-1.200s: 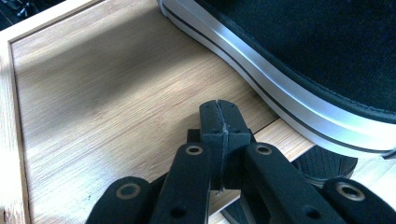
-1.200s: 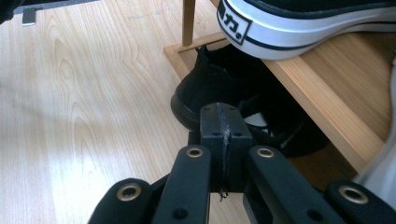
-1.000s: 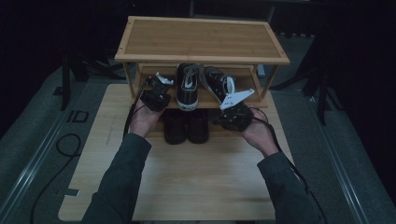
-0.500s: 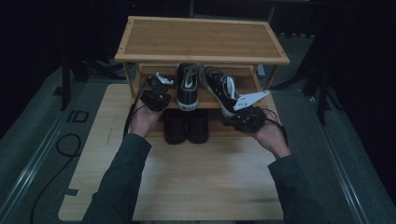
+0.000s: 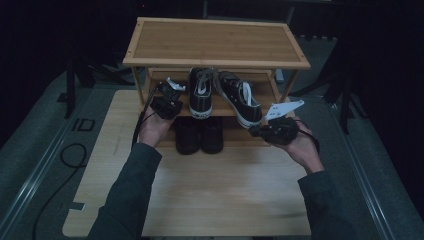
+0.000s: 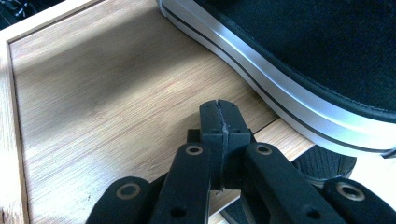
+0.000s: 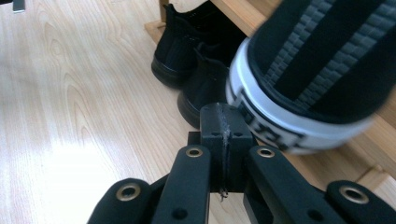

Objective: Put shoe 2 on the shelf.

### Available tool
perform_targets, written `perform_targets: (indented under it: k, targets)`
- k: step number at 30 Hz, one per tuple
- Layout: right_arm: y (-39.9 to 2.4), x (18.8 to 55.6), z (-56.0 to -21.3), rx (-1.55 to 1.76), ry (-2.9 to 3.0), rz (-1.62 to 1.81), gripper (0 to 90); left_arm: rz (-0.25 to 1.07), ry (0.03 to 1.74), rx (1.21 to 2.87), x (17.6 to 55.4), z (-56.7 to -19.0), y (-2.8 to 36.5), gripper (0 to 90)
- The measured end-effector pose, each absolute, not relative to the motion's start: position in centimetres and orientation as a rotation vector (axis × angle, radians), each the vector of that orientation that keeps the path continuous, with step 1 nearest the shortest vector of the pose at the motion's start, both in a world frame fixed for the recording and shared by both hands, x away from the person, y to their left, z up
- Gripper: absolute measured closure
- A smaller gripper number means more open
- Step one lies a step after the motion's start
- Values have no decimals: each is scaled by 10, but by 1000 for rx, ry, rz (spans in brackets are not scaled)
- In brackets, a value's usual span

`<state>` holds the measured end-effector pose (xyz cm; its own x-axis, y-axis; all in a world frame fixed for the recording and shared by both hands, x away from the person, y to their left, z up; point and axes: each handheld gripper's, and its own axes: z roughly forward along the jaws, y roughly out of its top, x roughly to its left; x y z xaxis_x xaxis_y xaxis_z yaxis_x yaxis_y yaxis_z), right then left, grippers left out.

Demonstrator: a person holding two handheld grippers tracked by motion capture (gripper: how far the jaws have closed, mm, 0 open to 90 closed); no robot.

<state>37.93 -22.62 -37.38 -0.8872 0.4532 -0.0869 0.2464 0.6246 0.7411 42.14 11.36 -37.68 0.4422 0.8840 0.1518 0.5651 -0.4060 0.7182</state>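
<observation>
High view puts a bamboo shoe rack [image 5: 215, 45] in the upper centre of the frame, standing on a pale wooden board [image 5: 200, 190] that fills the lower half. On the rack's middle shelf [image 5: 260, 90] I see 2 black sneakers with white soles and laces: the left sneaker [image 5: 200, 94] points straight toward me, the right sneaker [image 5: 241, 98] is angled, its heel hanging past the shelf's front edge. Below them, at centre frame, a pair of black boots [image 5: 199, 134] sits side by side, half under the rack.

My left gripper [image 5: 166, 102] is at centre left, just beside the left sneaker at the shelf's front edge. My right gripper [image 5: 272, 131] is at centre right, just below the angled sneaker's heel, with its grey plate tilted up.

Left gripper view shows the left gripper [image 6: 219, 123] with its jaws pressed together, nothing between them, over the shelf's bamboo surface [image 6: 107, 107]; a sneaker's white sole [image 6: 280, 93] runs across the upper right.

Right gripper view shows the right gripper [image 7: 222, 123] also with jaws together and empty. The angled sneaker's heel [image 7: 299, 79], with its ribbed black strip and white rubber band, sits in the upper right, close to the jaw tips; I cannot tell whether they touch. The boots [image 7: 196, 60] are at upper centre on the board [image 7: 70, 116].
</observation>
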Motion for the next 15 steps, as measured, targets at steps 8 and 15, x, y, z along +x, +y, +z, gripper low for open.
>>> perform_targets:
  k: [8,15]
  targets:
    - [-239,380,-376,612,2570,1116,897,717,1211,2109,421,-377,113,900]
    - [-239,381,-376,606,2569,1124,900,707,1210,2112,422,-377,114,900]
